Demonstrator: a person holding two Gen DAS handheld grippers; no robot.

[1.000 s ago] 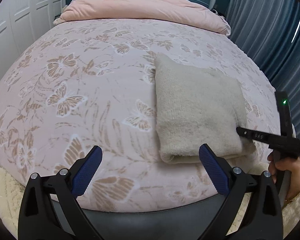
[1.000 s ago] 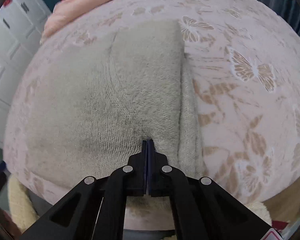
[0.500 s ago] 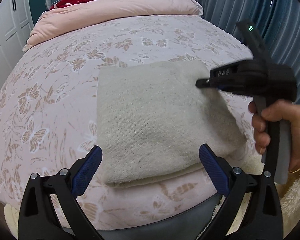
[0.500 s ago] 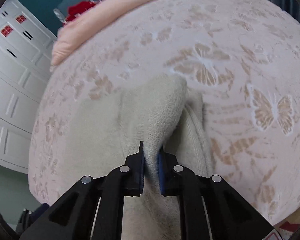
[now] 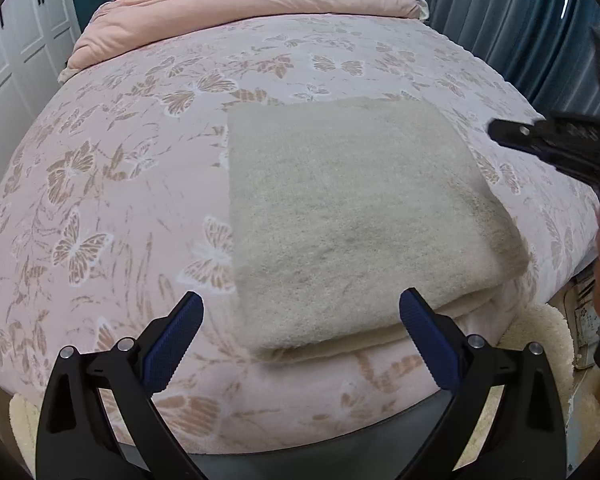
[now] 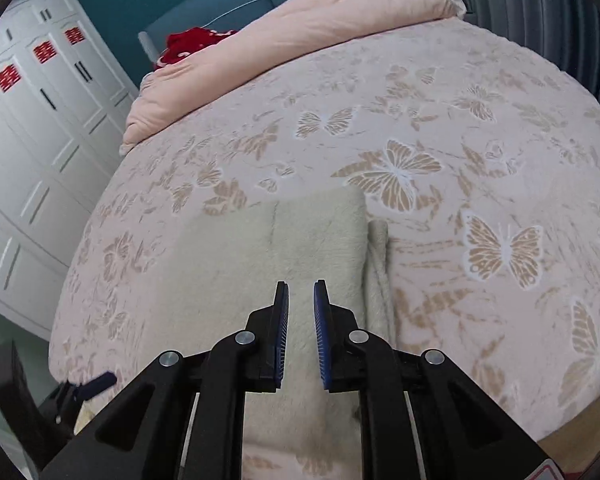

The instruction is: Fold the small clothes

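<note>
Lying folded below both tongs (image 5: 300, 336) (image 6: 301, 308), cream garment (image 5: 352, 208) untouched.

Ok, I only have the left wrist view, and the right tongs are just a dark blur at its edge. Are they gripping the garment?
Observer: No. The right tongs stand a little apart with nothing pinched between them. The folded beige garment lies flat on the bed below them.
Operator: And is the fold's right edge flush?
Observer: Not quite. A narrow strip of the lower layer sticks out beside the top layer along that edge.
</note>
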